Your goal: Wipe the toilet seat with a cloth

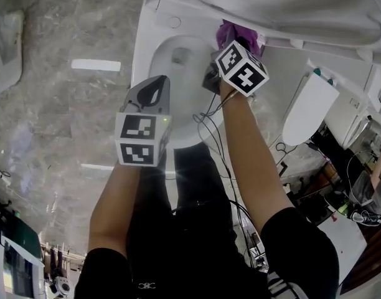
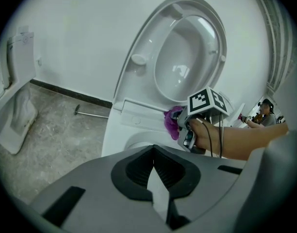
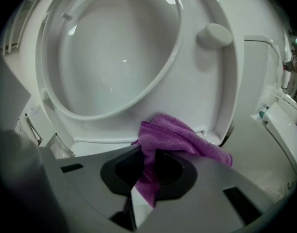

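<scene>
While we hold the right gripper (image 3: 143, 188) at the back of the toilet bowl (image 1: 144, 61), its jaws are clamped on a purple cloth (image 3: 173, 135). In the right gripper view the cloth passes between the two jaws and bunches out ahead of them. Its crumpled front meets the lower edge of the raised toilet seat (image 3: 197, 91), close to the hinge end. From our head view the cloth (image 1: 237, 35) shows just beyond the right gripper's marker cube (image 1: 242, 67), at the bowl's rear rim. Our left gripper (image 2: 156, 178) hangs over the near left side of the bowl, well apart from the cloth, with its jaws together and nothing between them. Grey stone floor (image 1: 60, 104) lies to the left of the toilet.
</scene>
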